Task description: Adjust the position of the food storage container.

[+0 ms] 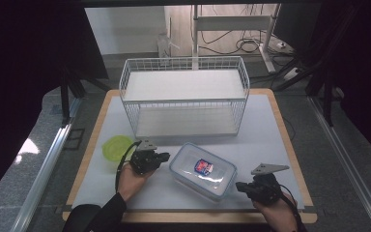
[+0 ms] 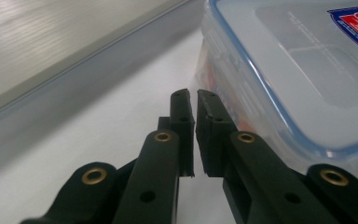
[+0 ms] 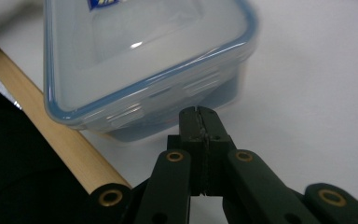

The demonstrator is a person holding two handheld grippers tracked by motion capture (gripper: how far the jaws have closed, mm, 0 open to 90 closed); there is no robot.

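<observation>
Lidded container (image 1: pixel 203 170), long axis diagonal

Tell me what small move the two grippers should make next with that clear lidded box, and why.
Probably open both. The left gripper and right gripper sit nearly closed at opposite ends of the container, gripping nothing, so neither can take hold yet.

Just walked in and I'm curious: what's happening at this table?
A person sits at a white-topped table with a black two-jaw gripper in each hand. The left gripper and right gripper flank a clear plastic lidded food container, both with jaws closed or nearly so and holding nothing. A white wire basket and a lime-green round lid sit nearby.
</observation>
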